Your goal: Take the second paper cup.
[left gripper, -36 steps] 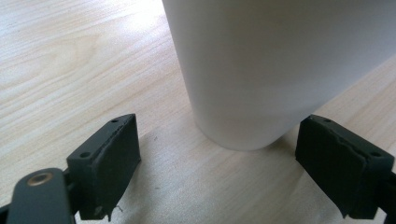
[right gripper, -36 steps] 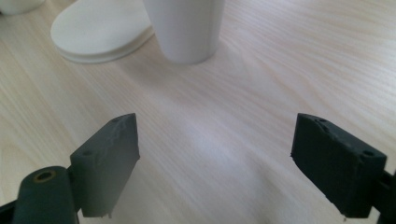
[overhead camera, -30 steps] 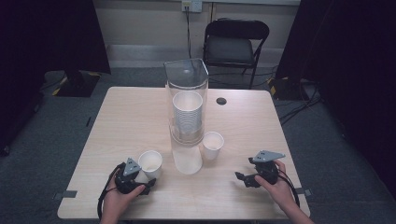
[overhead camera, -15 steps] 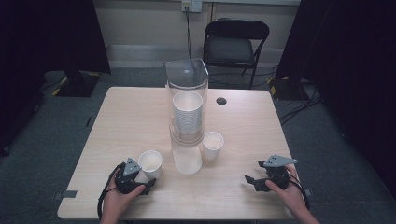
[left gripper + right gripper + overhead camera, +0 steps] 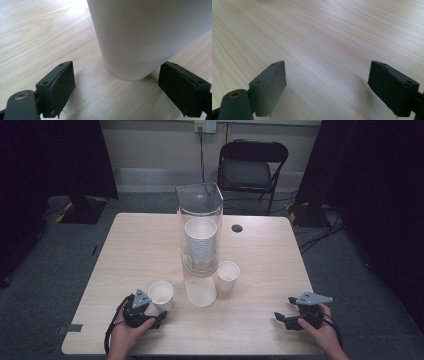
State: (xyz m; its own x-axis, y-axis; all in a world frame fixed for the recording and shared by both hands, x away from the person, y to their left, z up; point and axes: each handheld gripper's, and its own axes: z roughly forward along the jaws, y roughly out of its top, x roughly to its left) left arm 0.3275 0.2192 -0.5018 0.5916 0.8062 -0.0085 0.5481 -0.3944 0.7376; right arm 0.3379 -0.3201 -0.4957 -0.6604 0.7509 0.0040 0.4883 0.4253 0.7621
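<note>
Cups everywhere: three loose ones on the desk point(image 5: 140, 245), one point(image 5: 161, 295) just ahead of the left gripper point(image 5: 156, 317), jaws spread. Stack inside the clear container point(image 5: 200, 232); right gripper point(image 5: 280, 319) released too.

Lab-like recording room: black curtains point(image 5: 50, 160), folding chair point(image 5: 252, 167), bare table point(image 5: 130, 250).

I can read no text, label, brand, number or sign on any surface here: the white paper cups point(image 5: 161, 295), the clear container point(image 5: 200, 232), the wooden table point(image 5: 140, 250) and the folding chair point(image 5: 252, 167) all appear unmarked from where I look.
</note>
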